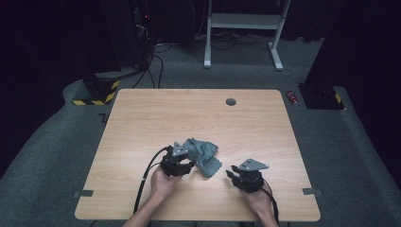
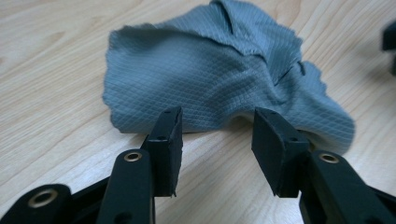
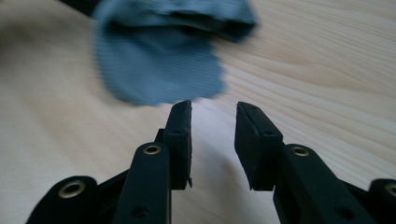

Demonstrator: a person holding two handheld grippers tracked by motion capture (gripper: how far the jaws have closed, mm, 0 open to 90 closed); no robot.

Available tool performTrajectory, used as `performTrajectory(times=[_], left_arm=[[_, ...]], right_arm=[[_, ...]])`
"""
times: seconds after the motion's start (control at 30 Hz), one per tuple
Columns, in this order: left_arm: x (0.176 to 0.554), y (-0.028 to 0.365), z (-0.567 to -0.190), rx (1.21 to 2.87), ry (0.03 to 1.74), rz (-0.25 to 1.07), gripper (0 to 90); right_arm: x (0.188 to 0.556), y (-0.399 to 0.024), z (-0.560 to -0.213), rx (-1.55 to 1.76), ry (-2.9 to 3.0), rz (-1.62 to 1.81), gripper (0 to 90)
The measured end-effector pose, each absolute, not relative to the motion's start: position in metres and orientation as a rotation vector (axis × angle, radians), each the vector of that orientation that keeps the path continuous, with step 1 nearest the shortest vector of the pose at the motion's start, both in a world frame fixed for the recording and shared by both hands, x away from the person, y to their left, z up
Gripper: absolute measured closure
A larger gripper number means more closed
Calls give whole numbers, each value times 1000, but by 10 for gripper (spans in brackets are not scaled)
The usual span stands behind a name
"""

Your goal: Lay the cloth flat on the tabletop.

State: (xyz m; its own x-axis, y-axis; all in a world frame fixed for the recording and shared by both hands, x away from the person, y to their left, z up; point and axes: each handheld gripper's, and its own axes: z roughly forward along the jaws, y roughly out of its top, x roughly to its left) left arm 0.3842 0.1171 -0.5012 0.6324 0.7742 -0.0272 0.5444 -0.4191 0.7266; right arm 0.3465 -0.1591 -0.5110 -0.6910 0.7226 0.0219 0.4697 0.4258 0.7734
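A crumpled grey cloth [image 1: 203,155] lies on the wooden table [image 1: 198,118], a little in front of its middle. My left gripper [image 1: 182,163] sits at the cloth's near left edge. In the left gripper view its jaws stand apart just short of the cloth [image 2: 210,74], with bare wood between them. My right gripper [image 1: 232,174] rests to the right of the cloth, a short gap away. In the right gripper view the cloth [image 3: 161,60] is blurred ahead of the jaws, which hold nothing.
A round cable hole [image 1: 231,101] sits near the table's far edge. Tape tabs [image 1: 83,193] mark the near corners. Beyond the table are a white desk frame [image 1: 243,28], black stands with yellow-striped bases [image 1: 97,92] and cables on grey carpet.
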Motion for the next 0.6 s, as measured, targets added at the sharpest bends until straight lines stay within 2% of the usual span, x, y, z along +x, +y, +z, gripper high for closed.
performTrajectory(times=[0.27, 0.37, 0.4, 0.5, 0.6], left_arm=[[396, 109, -509, 2150, 1042, 446, 519], [399, 108, -511, 2157, 1046, 441, 558], [401, 108, -511, 2162, 1041, 428, 619], [402, 107, -511, 2154, 1037, 411, 689], [404, 108, -512, 2148, 1021, 392, 808]], right_arm=[[343, -117, -512, 854, 2502, 1146, 589], [344, -106, -515, 835, 2525, 1111, 599], [347, -101, -517, 845, 2530, 1091, 643], [352, -99, -517, 860, 2533, 1068, 688], [358, -96, -518, 869, 2534, 1045, 808]])
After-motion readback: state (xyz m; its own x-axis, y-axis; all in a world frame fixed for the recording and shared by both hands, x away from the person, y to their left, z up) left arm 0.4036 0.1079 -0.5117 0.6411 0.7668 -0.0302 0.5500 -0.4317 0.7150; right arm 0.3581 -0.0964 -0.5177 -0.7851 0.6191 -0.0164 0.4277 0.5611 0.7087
